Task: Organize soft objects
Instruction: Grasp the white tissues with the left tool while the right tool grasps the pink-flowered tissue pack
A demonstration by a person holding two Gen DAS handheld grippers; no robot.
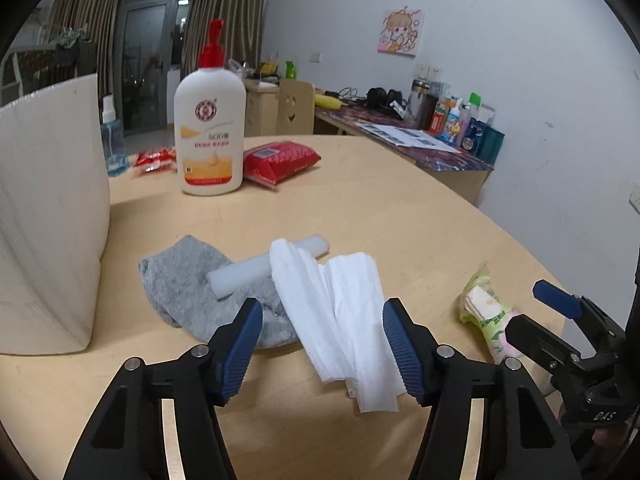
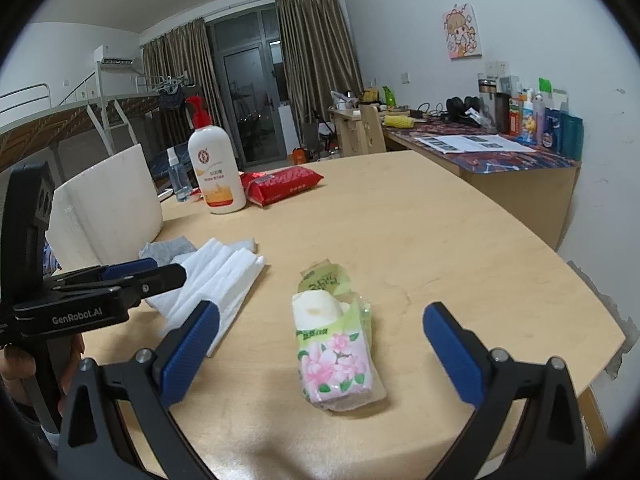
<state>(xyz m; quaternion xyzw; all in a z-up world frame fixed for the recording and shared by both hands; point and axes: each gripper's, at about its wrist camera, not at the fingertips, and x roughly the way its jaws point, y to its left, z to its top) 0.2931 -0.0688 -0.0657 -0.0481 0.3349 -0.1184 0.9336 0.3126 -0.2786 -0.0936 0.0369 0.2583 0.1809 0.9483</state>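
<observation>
Tissue point(image 1: 340, 312) sits between left gripper point(image 1: 322, 344) jaws, pads not touching (straddling for pickup); right gripper point(image 2: 320, 356) gapes wide around tissue pack point(image 2: 336, 356).

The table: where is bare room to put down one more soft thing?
The table is bare right of the tissue pack, out to its curved edge, and between the red wipes pack and the tissue pack. Crowded: the left, where white paper, grey sock, foam stick overlap beside the foam board.
</observation>
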